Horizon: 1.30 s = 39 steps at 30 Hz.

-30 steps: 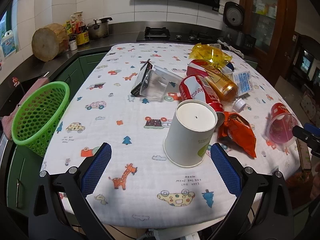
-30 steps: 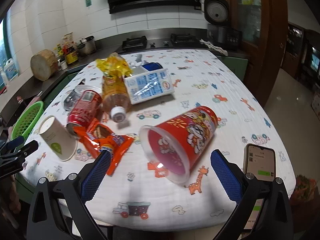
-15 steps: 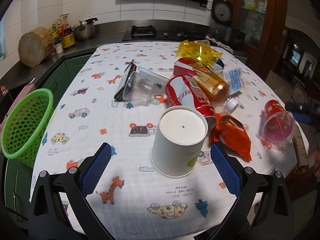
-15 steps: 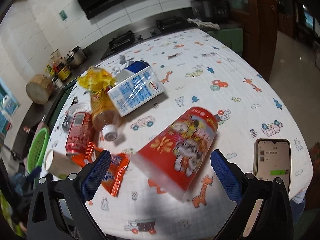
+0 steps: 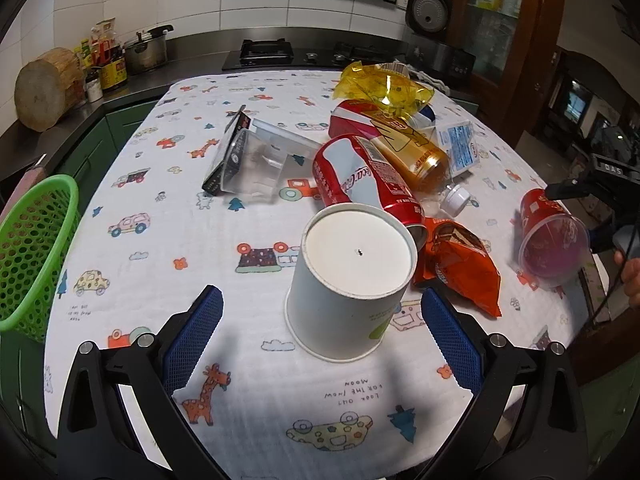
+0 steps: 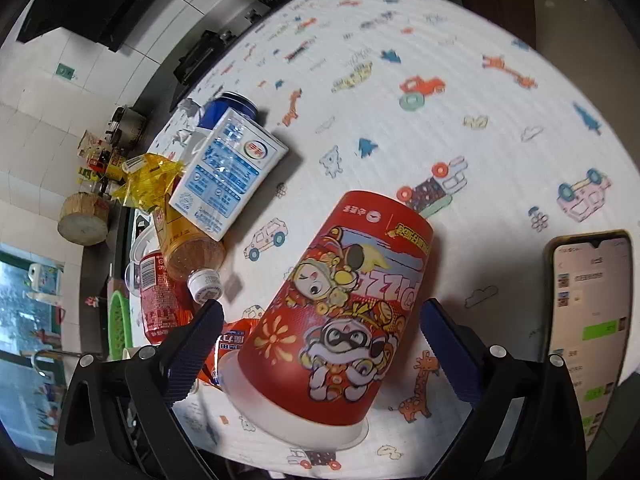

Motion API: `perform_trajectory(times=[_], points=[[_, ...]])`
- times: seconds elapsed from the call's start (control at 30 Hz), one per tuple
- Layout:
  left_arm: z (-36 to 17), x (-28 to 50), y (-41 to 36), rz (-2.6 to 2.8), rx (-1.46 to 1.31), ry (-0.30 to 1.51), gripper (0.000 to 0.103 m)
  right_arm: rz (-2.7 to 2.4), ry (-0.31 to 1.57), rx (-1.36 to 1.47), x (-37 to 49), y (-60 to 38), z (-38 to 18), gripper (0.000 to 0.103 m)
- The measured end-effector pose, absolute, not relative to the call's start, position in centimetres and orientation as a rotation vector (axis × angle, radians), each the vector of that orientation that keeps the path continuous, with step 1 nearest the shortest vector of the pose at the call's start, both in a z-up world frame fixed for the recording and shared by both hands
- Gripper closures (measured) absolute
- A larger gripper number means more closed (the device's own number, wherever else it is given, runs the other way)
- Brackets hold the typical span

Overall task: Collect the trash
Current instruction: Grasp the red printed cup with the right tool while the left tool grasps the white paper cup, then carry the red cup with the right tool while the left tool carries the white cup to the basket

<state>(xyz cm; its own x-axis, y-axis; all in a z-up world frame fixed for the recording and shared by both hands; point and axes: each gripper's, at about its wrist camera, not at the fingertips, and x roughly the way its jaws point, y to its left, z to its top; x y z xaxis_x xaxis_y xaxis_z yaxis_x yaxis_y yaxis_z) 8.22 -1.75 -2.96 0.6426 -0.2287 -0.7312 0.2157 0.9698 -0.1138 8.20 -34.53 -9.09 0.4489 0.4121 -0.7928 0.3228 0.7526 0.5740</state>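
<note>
An upside-down white paper cup (image 5: 352, 280) stands on the patterned tablecloth just ahead of my open left gripper (image 5: 322, 334), between its blue pads. Behind it lie a red cola can (image 5: 368, 180), an amber bottle (image 5: 408, 144), an orange snack wrapper (image 5: 460, 268) and a clear plastic box (image 5: 256, 164). A red pizza cup (image 6: 344, 312) lies on its side between the pads of my open right gripper (image 6: 322, 342); it also shows in the left wrist view (image 5: 552, 236). A green basket (image 5: 32, 248) hangs at the table's left edge.
A phone (image 6: 588, 320) lies on the table right of the red cup. A blue-white carton (image 6: 228, 172), a yellow wrapper (image 6: 148, 176) and a blue can (image 6: 228, 108) lie farther back. A kitchen counter with stove (image 5: 264, 52) and pot runs behind the table.
My left gripper moved closer to the white cup. My right gripper tilted and came down over the red cup, which now lies between its pads.
</note>
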Motion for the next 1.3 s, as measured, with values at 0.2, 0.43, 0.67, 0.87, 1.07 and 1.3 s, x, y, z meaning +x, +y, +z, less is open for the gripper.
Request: perform_trajectory(times=[0.2, 0.43, 0.67, 0.87, 1.07, 1.3], points=[[-3.6, 9.0, -1.9, -0.28, -0.017, 0.857, 0.005, 0.106, 1.194, 0.865, 8.7, -35.1, -11.0, 0.019], [-4.1, 9.7, -1.9, -0.318, -0.053, 0.869, 0.01, 0.151, 1.193, 0.894, 8.6, -35.2, -11.4, 0.027], [-4.5, 10.0, -1.7, -0.366, -0.091, 0.886, 0.039, 0.193, 1.146, 0.842, 8.3, -34.1, -10.3, 0.033], [-4.0, 9.6, -1.6, -0.365, -0.09, 0.863, 0.04, 0.244, 1.107, 0.815, 7.9, -32.7, -8.9, 0.034], [-2.7, 9.0, -0.4, -0.352, -0.109, 0.834, 0.04, 0.311, 1.074, 0.79, 8.2, -30.8, -7.0, 0.034], [-0.6, 8.4, 2.8, -0.306, -0.155, 0.792, 0.04, 0.418, 1.073, 0.734, 10.0, -26.8, -5.1, 0.034]])
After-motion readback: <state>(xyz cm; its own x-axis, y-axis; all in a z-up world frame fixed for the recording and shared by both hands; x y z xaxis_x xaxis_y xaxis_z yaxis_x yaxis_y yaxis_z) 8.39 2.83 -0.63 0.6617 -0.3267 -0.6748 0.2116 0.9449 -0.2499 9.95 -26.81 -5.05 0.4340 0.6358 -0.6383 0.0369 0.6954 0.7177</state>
